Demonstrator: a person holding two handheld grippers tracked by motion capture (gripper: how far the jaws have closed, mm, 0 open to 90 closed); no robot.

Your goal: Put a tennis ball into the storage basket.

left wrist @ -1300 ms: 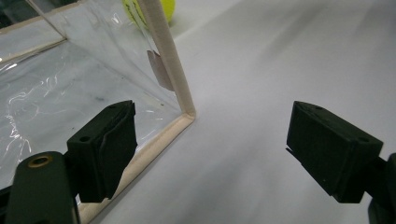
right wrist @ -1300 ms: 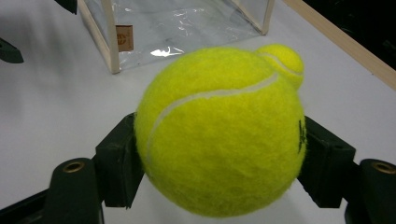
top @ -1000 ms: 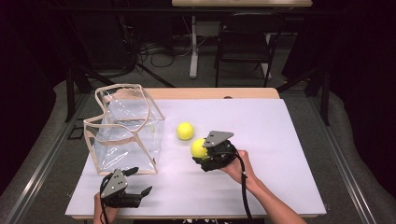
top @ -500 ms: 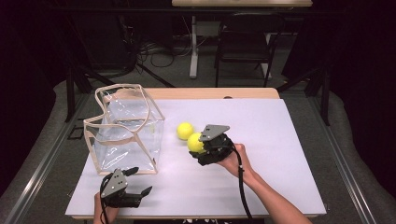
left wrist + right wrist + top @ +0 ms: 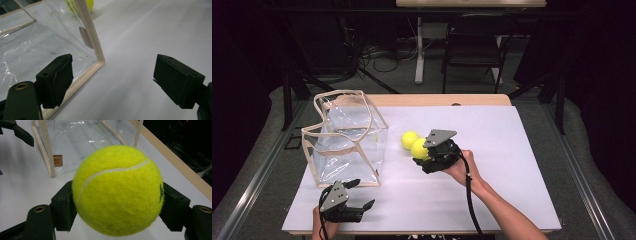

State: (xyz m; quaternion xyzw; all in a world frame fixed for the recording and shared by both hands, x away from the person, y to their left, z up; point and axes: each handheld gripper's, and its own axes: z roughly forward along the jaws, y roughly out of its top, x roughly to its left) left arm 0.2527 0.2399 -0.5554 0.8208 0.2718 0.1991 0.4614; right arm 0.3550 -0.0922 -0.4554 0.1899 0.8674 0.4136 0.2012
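My right gripper (image 5: 421, 151) is shut on a yellow tennis ball (image 5: 419, 148) and holds it above the white table, just right of the clear bag. In the right gripper view the ball (image 5: 117, 190) sits squeezed between both black pads. A second tennis ball (image 5: 408, 139) lies on the table right behind the held one. The clear plastic bag (image 5: 346, 137) with beige trim stands open-topped at the left. My left gripper (image 5: 362, 198) rests open near the front edge, in front of the bag's near corner (image 5: 100, 61), with nothing between its jaws.
The white tabletop (image 5: 512, 165) stretches free to the right and front of the right hand. A wooden strip (image 5: 437, 100) runs along the table's far edge. Behind the table stand a dark chair (image 5: 472, 50) and a table leg on the floor.
The right gripper has carried its tennis ball up and to the left, toward the bag and close to the second ball. The left gripper has stayed put.
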